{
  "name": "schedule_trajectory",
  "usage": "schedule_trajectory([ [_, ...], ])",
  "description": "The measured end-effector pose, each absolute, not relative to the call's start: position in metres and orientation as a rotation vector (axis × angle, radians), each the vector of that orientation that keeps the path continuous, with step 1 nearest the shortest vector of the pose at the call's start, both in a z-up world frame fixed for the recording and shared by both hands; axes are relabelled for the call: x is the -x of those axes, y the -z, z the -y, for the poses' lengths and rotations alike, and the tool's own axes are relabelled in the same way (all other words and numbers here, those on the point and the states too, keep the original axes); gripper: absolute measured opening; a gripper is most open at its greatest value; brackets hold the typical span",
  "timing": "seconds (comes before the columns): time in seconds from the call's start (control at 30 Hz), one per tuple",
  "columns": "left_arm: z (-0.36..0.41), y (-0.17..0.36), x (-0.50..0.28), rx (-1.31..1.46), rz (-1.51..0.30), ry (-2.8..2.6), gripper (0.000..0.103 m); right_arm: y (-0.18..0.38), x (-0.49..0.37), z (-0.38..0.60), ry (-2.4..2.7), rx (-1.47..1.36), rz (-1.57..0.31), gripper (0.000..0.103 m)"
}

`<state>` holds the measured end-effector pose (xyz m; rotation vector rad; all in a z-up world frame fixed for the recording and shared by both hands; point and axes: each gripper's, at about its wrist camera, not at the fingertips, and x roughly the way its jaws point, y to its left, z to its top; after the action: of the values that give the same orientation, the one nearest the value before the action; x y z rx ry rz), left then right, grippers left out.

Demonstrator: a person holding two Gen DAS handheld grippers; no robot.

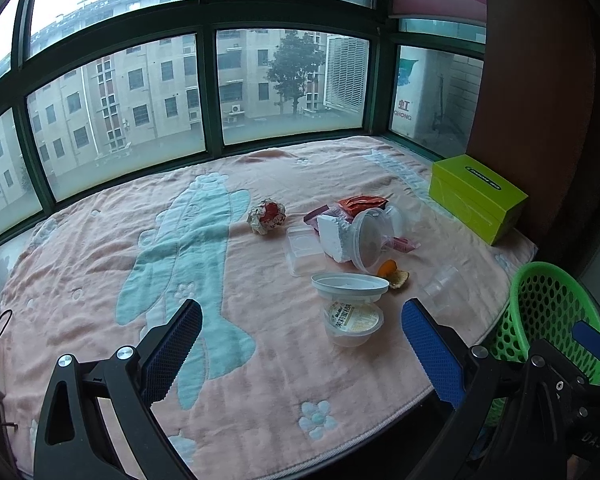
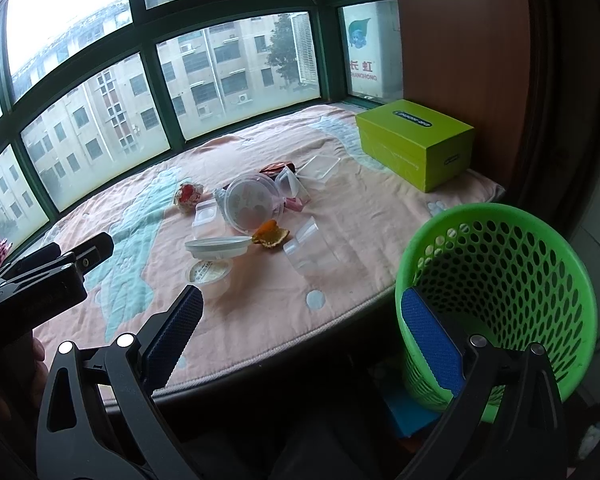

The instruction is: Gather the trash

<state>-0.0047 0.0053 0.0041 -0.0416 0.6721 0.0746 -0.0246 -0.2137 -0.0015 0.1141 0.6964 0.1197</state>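
Mostly clear plastic tubs point(image 1: 352, 312), orange peel point(image 2: 270, 234), crumpled wrapper point(image 1: 266, 216); both grippers point(image 1: 300, 344) point(image 2: 300, 332) spread wide, empty.

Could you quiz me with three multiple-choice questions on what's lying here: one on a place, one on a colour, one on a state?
1. Where does the basket stand?
A. On the blanket
B. Beside the table's right edge
C. On the green box

2. What colour is the peel?
A. Orange
B. Purple
C. White

3. How are the two grippers?
A. Both shut on trash
B. One holds a cup
C. Both open, empty

Answers: 1 B, it sits off the blanket. 2 A, plainly orange. 3 C, left gripper and right gripper have spread jaws with nothing between.
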Motion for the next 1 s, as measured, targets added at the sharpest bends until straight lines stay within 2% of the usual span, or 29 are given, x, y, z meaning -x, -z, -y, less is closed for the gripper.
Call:
schedule_trajectory([
  [1.0,-0.0088,-0.0046,0.0049,0.049,-0.672,-0.078,0.097,0.0021,0.0256,0.2172,-0.107,-0.127,-0.699,0.098],
])
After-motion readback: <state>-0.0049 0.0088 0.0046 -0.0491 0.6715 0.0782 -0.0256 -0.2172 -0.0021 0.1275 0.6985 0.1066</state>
